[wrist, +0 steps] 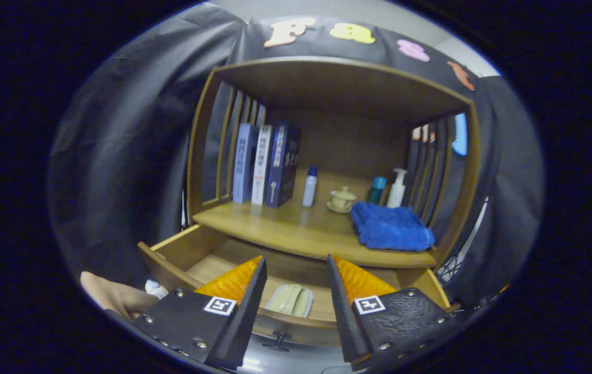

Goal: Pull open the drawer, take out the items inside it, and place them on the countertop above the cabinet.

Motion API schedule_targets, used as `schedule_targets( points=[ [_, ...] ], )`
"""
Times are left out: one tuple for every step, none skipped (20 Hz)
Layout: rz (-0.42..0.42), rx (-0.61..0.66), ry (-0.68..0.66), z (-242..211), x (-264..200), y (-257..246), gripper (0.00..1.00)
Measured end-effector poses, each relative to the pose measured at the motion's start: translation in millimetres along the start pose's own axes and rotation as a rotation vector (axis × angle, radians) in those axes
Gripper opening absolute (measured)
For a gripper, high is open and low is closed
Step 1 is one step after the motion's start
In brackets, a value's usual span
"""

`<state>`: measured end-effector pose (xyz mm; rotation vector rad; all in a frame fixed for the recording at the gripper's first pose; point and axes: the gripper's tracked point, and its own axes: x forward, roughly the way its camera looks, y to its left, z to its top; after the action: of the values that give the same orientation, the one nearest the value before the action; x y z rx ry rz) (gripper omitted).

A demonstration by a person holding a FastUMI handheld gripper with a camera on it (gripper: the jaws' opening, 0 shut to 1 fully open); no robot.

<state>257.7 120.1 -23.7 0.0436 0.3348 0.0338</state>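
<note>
Countertop above pulled-out drawer; pale item inside — long axis toward gripper, fingers apart, empty

Countertop: wooden; carries three upright books, small bottle, lidded cup, teal bottle, pump bottle, folded blue towel.
Gripper: fingers apart, empty.

black cloth hangs in folds behind and to both sides of a wooden cabinet. the cabinet has an open shelf with slatted side walls and a plain wooden back panel. above the cloth a strip of pale wall shows. the light is dim and even, with the shelf's upper part in shadow.
</note>
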Motion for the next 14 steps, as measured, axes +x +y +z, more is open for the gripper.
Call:
schedule_targets(
  points=[
    [0.024, -0.001, 0.074, -7, 12, 0, 0.69],
    [0.038, -0.008, 0.144, -17, 23, -1, 0.69],
    [0.045, -0.010, 0.204, -27, 38, -2, 0.69],
    [0.044, -0.012, 0.255, -35, 48, -4, 0.69],
    [0.052, -0.015, 0.310, -45, 53, -3, 0.69],
    [0.052, -0.026, 0.356, -54, 58, -3, 0.69],
    [0.055, -0.034, 0.400, -63, 63, -3, 0.69],
    [0.064, -0.018, 0.426, -68, 67, 0, 0.69],
    [0.079, -0.003, 0.462, -78, 71, 5, 0.69],
    [0.087, 0.005, 0.491, -83, 72, 7, 0.69],
    [0.079, 0.009, 0.510, -87, 75, 6, 0.69],
    [0.070, 0.007, 0.532, -92, 77, 3, 0.69],
    [0.076, 0.012, 0.543, -94, 80, 4, 0.69],
    [0.065, 0.030, 0.571, -101, 87, 1, 0.69]
  ],
)
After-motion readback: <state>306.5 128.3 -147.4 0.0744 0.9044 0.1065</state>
